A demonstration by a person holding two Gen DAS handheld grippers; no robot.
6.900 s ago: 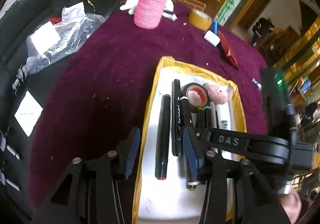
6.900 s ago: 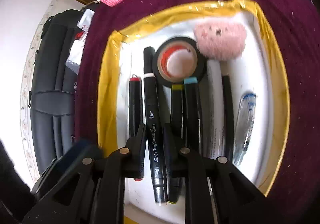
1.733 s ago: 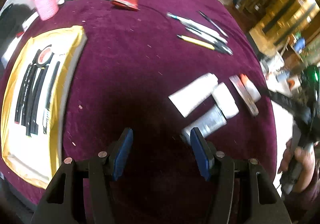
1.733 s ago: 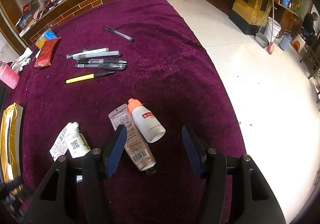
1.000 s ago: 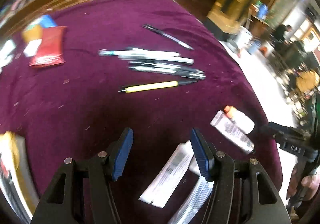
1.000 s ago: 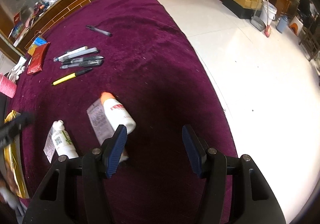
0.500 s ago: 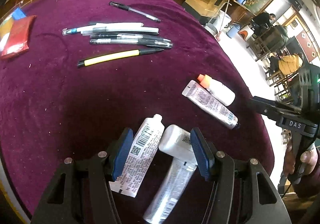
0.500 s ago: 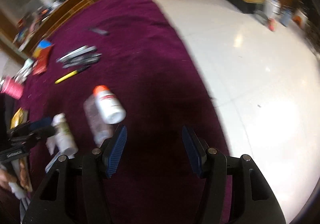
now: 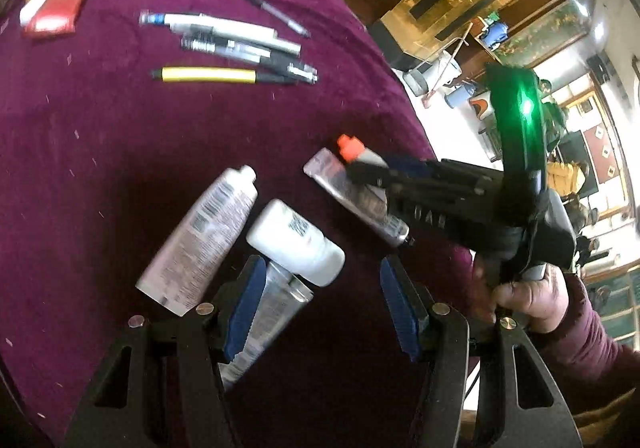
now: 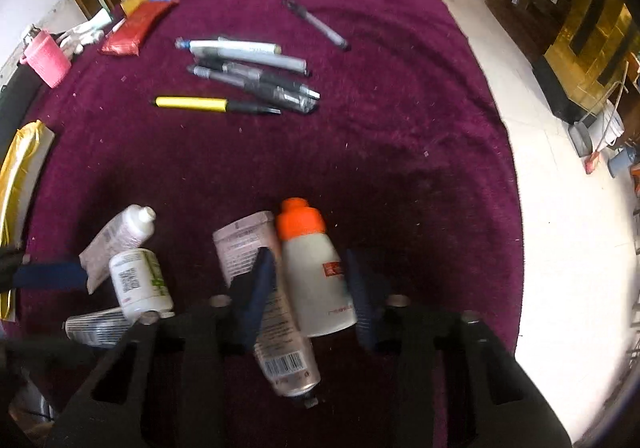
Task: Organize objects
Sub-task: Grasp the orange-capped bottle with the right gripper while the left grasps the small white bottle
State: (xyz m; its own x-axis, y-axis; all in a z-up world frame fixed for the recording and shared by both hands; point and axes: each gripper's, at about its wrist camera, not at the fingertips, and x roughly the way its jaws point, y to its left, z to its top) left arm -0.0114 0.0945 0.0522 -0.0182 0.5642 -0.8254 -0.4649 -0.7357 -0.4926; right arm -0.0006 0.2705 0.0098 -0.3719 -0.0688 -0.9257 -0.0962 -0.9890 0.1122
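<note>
A white bottle with an orange cap [image 10: 316, 280] lies on the purple cloth between the pads of my right gripper [image 10: 310, 294]. Its jaws are closing, and both pads touch the bottle's sides. A silvery tube [image 10: 244, 244] lies partly under its left finger. The left wrist view shows the right gripper [image 9: 372, 167] over that bottle [image 9: 350, 147]. My left gripper [image 9: 322, 306] hangs open just short of a small white bottle [image 9: 296, 244]. That bottle rests on a clear tube [image 9: 276, 308], with a printed tube [image 9: 200, 236] to its left.
Several pens [image 10: 248, 63], a yellow pen [image 10: 192, 102] and a lone pen [image 10: 316, 23] lie further back. A red pouch [image 10: 138, 27] and a pink cup [image 10: 46, 59] sit far left, with the gold-edged tray [image 10: 20, 167] nearer. The table's edge [image 10: 516, 207] drops to tiled floor on the right.
My right gripper swung over the orange-capped bottle and its jaws narrowed onto it. The left gripper drew closer to the small white bottle and tubes.
</note>
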